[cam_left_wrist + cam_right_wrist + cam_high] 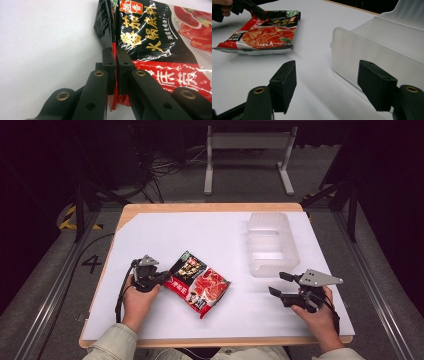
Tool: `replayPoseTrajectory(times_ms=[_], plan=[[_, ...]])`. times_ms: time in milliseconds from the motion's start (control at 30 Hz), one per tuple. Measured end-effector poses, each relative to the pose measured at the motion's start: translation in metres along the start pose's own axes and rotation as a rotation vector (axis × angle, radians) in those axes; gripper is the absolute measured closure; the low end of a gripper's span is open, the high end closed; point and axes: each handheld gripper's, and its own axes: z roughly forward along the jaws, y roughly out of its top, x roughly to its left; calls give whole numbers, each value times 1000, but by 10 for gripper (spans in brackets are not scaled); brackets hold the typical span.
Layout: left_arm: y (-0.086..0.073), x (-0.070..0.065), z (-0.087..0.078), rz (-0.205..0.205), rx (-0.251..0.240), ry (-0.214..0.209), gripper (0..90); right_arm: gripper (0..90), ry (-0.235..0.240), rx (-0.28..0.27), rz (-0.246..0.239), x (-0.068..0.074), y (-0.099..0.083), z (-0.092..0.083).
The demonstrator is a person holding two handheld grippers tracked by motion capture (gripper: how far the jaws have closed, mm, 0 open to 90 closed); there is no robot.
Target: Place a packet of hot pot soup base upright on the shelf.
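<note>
White matte tabletop (165, 232) is bearing a glossy, crinkled red-and-black sauce packet (198, 283) left of centre; left gripper (167, 276) is pinching its edge; right gripper (274, 283) is gaping beside a translucent ribbed plastic bin (271, 243).

On the table (150, 210) we found the sauce packet (197, 284) left of centre, near the front edge. The left gripper (167, 276) lay just left of it, touching its edge. The plastic bin (272, 242) sat to the right and farther back; the right gripper (276, 284) lay just in front of it.
</note>
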Motion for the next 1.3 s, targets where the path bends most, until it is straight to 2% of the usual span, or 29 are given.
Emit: replayPoseTrajectory(times_ms=[33, 167, 200, 300, 367, 433, 533, 633, 733, 833, 1100, 1300], plan=[[0, -1, -1, -14, -5, -5, 881, 315, -1, 0, 0, 0, 0, 0], [3, -2, -7, -7, -20, -12, 882, 316, -3, 0, -1, -1, 0, -1], [6, -2, -9, 11, -18, -11, 883, 316, -2, -1, 0, -1, 0, -1], [12, -6, -16, 20, -39, -22, 883, 315, -2, -2, 0, -1, 0, -1], [15, -9, -20, 25, -56, -20, 882, 315, -2, -1, -1, -1, 0, 0], [19, -13, -23, 51, -61, -5, 883, 315, -3, -2, -1, -1, 1, 0], [24, -19, -27, 56, -73, -1, 883, 316, -4, -4, 0, -1, 1, -1], [27, -21, -31, 47, -77, -13, 884, 315, -4, -2, 1, -1, 1, -1], [31, -23, -36, 60, -83, -25, 884, 316, -4, -4, 0, -1, 1, -1], [36, -30, -41, 80, -100, -17, 885, 316, -5, -4, 4, -1, 1, -1], [47, -44, -48, 106, -141, -41, 886, 315, -7, -7, 4, -2, 1, -1], [56, -59, -56, 150, -178, -59, 888, 316, -6, -8, -1, -2, 1, -1]])
